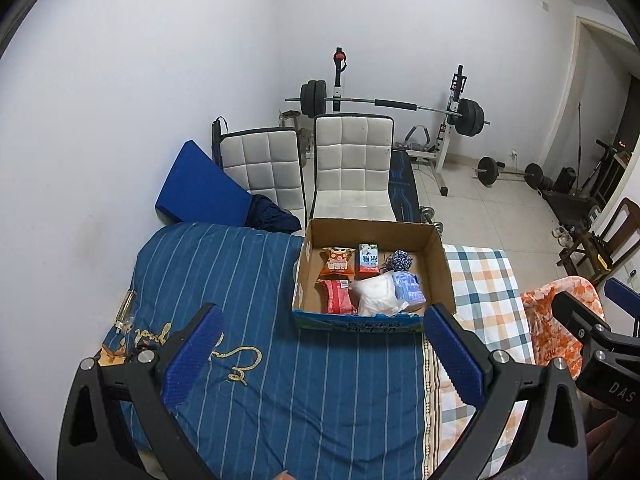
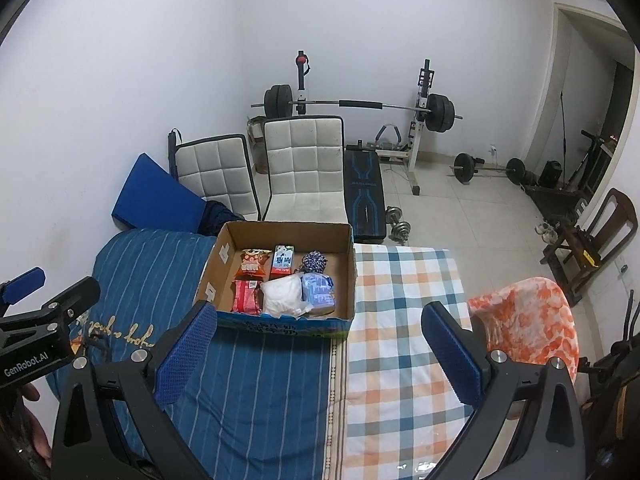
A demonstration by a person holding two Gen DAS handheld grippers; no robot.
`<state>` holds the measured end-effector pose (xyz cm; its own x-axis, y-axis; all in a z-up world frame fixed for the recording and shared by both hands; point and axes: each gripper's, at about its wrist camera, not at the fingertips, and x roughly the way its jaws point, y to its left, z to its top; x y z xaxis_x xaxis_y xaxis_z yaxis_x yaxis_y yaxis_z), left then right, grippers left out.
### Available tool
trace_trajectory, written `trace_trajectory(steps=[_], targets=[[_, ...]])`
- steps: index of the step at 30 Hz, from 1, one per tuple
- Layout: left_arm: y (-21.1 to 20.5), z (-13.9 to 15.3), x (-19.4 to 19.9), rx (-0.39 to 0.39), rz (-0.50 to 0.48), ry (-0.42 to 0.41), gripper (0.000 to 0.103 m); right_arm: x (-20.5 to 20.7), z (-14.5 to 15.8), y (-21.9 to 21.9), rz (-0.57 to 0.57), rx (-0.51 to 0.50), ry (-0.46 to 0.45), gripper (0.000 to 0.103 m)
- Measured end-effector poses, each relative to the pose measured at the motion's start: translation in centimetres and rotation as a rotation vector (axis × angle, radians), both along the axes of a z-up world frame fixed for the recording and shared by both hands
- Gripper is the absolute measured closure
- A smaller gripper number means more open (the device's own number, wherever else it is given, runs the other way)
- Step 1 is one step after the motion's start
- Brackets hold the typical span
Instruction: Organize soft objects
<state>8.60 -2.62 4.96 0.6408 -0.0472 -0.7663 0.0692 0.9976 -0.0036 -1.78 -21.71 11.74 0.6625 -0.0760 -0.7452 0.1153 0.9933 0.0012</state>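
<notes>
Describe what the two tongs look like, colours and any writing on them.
Both are black angular frames with silver bolts and blue dimpled pads. The left tongs carry white "GenRobot.AI" lettering on the body, seen from the right wrist; the right tongs show "DAS" from the left wrist. No cables or sleeves visible.

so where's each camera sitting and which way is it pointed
Left wrist: on the left tongs, open over the blue striped bedding, facing the cardboard box and the barbell rack beyond; the right tongs' body shows at its right edge.
Right wrist: on the right tongs, open over the checked blanket, facing the same way; the left tongs' body shows at its left edge.
Shared: box, bedding, white chairs.
</notes>
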Motion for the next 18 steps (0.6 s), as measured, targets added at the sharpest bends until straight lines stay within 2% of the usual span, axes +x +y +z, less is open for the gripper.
trace_trajectory(steps=[14,18], targets=[[-0.1,-1.3,0.6,-0.034,-0.001,0.048,0.0,-0.1,-1.3,-0.4,0.011,-0.002,0.035,0.0],[-0.2,-1.6,0.7,-0.017,0.008,0.049,0.0,-0.1,-1.4,-0.6,0.012,0.0,0.036,0.0]])
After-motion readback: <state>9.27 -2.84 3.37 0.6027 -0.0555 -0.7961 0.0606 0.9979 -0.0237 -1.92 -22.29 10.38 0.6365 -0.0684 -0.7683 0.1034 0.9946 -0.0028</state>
